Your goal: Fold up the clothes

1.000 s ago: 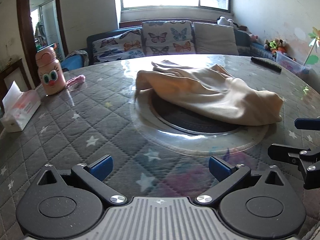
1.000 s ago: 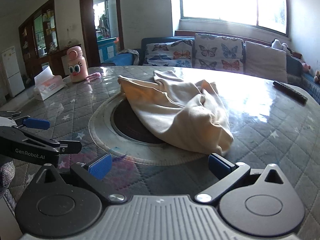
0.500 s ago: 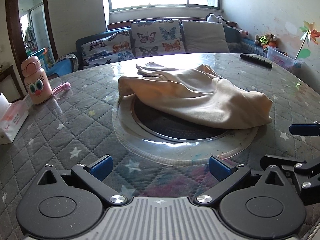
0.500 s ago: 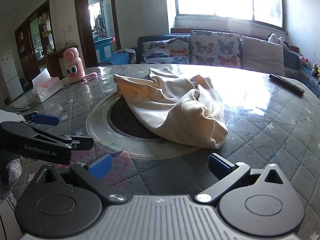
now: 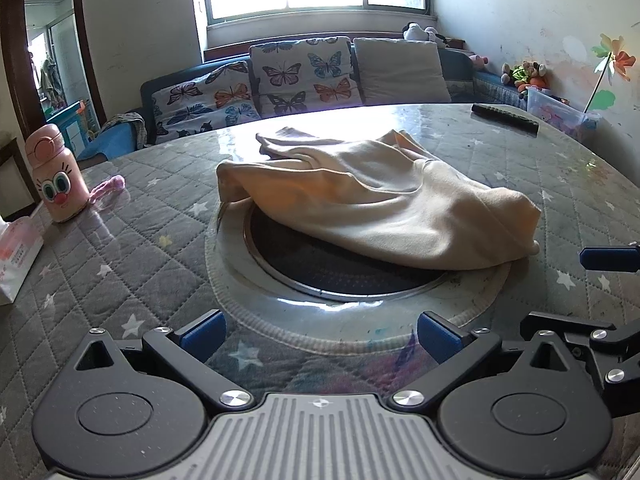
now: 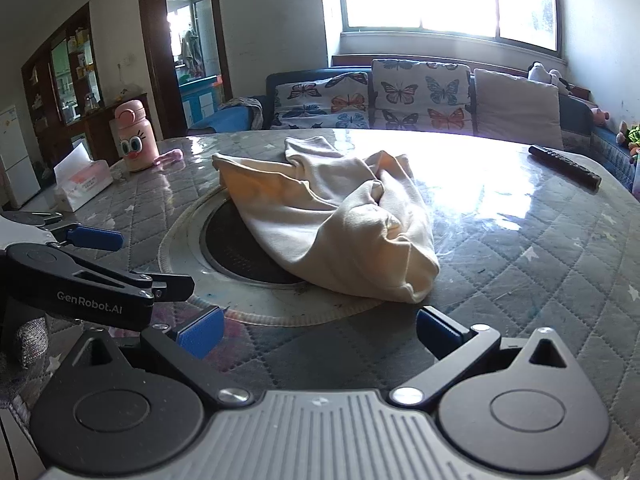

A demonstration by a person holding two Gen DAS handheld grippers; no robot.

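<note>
We hold the left gripper (image 5: 319, 332) low over the near edge of the round table (image 5: 120, 248), its blue-padded fingers spread wide with nothing between them. Our right gripper (image 6: 318, 330) is just beside it, likewise spread and empty. Beyond both, a cream garment (image 5: 384, 204) lies crumpled at the table's middle, draped over the far part of a dark round inset (image 5: 320, 268) in the quilted star-patterned cover. Toward the left edge stand a pink cartoon-face bottle (image 5: 56, 176) and a tissue pack (image 6: 82, 184). A black remote control (image 5: 505, 117) rests near the far right edge. Past the table, a sofa carries butterfly cushions (image 5: 304, 74).
</note>
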